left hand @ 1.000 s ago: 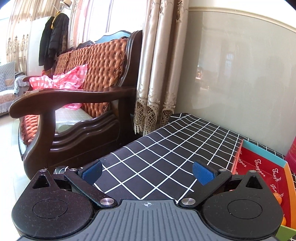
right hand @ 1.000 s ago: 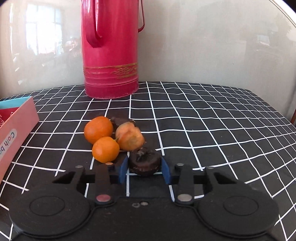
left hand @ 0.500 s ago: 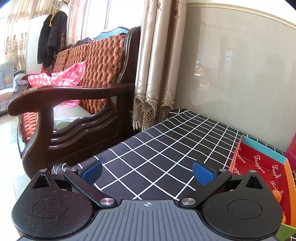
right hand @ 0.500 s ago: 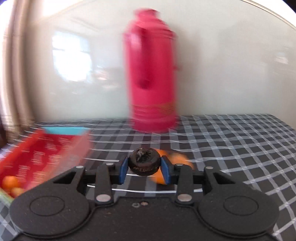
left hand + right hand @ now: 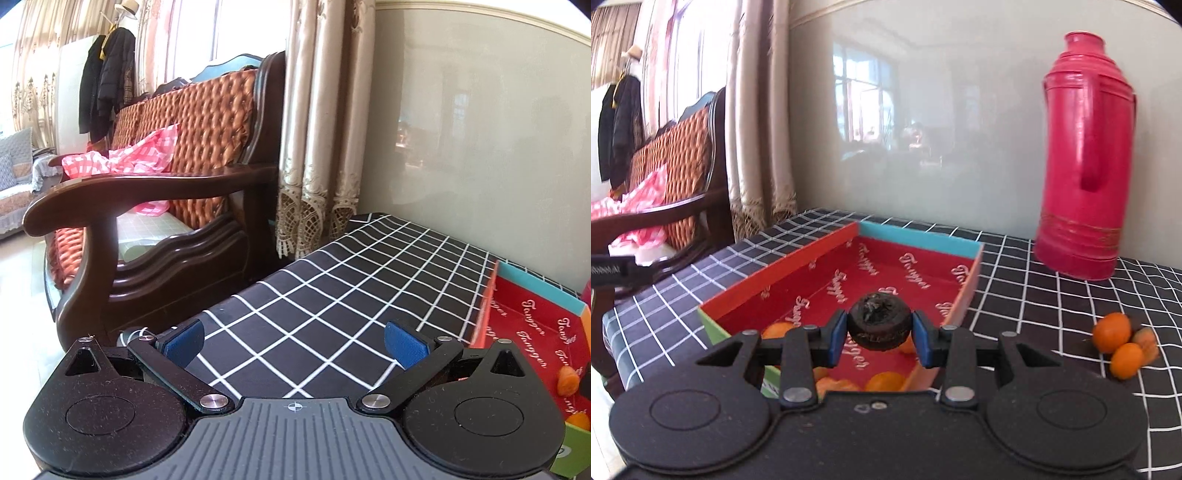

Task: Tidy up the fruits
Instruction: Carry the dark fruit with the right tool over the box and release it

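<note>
Left wrist view: the left tool point(image 5: 293, 341) hangs released over the surface's point(image 5: 332, 295) left end, the red box point(image 5: 532, 325) at its right.

Right wrist view: the right tool point(image 5: 879, 338) grasps a dark shrivelled fruit point(image 5: 880, 325) above the box's point(image 5: 783, 269) near end; three oranges point(image 5: 1121, 349) wait near the surface's right edge. Releasing too early could drop it outside the rim

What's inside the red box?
Several small orange fruits lie in the near end of the red box. The right gripper and its dark fruit hide some, so I can't count them.
</note>
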